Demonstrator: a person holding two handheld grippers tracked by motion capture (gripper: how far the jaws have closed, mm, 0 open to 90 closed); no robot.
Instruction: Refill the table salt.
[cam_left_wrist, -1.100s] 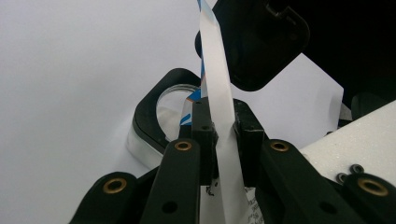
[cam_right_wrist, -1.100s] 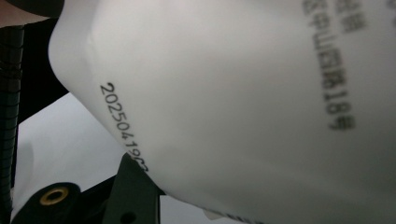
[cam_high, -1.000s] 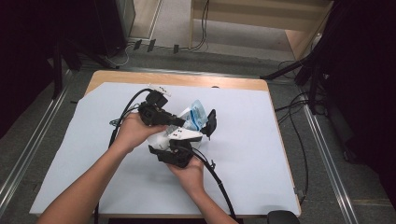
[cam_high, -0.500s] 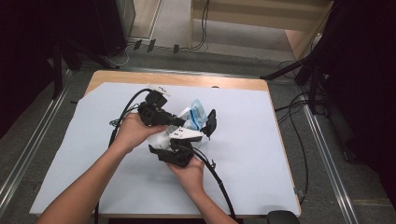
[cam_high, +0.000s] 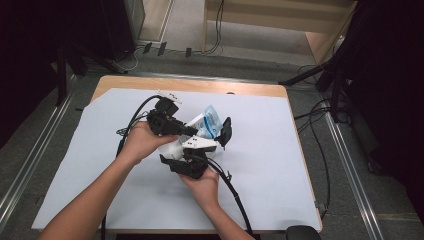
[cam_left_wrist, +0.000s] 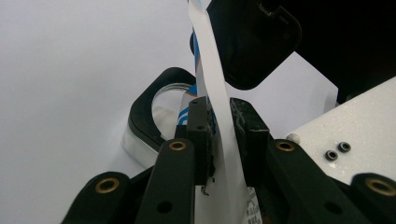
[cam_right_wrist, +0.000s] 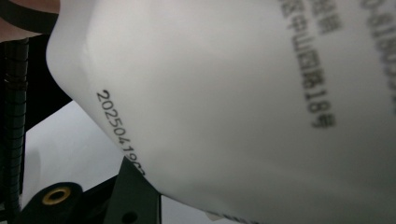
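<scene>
Holding: my left gripper (cam_left_wrist: 219, 135) pinches the packet (cam_left_wrist: 212, 84) edge.
Right gripper (cam_high: 192, 162): jaw state I cannot tell; packet covers its camera.
Advice: grip firmly, pull evenly.

You have a white and blue packet (cam_high: 206, 123) held up off the worktop's white sheet, near its middle. Your left gripper's fingers (cam_left_wrist: 201, 135) clamp its thin edge. Its white back carries black print and a date code.
</scene>
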